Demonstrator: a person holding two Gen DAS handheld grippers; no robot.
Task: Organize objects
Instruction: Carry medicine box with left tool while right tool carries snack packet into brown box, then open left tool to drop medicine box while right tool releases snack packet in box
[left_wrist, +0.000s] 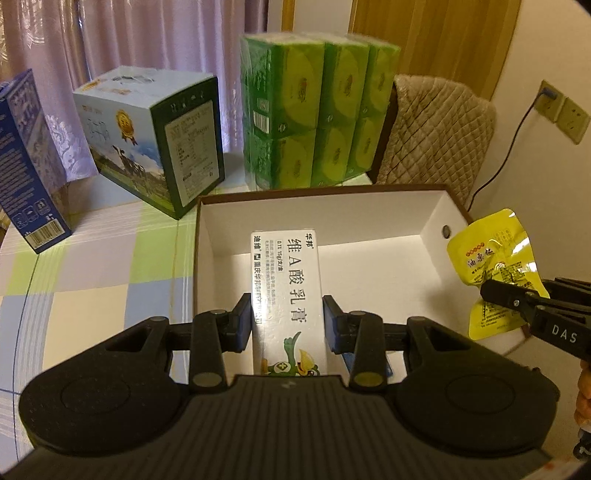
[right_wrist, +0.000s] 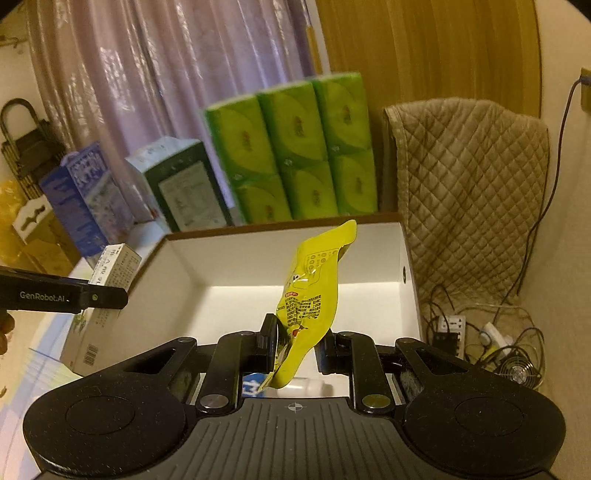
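My left gripper (left_wrist: 287, 318) is shut on a white ointment box (left_wrist: 286, 295) with black Chinese print, held lengthwise over the near part of an open white carton (left_wrist: 430, 218) with brown edges. The same ointment box (right_wrist: 110, 280) and the left gripper (right_wrist: 110, 297) show at the left of the right wrist view. My right gripper (right_wrist: 295, 343) is shut on the lower end of a yellow snack packet (right_wrist: 314, 295), which hangs over the carton (right_wrist: 404, 258). In the left wrist view the yellow packet (left_wrist: 491, 258) and the right gripper (left_wrist: 495, 291) sit just outside the carton's right wall.
Behind the carton stand a green pack of tissues (left_wrist: 314, 110), a milk carton box (left_wrist: 155, 140) and a blue box (left_wrist: 26, 162) on a checked tablecloth (left_wrist: 92, 273). A quilted chair cover (right_wrist: 469, 192) is at the right, with cables and a power strip (right_wrist: 450, 325) on the floor.
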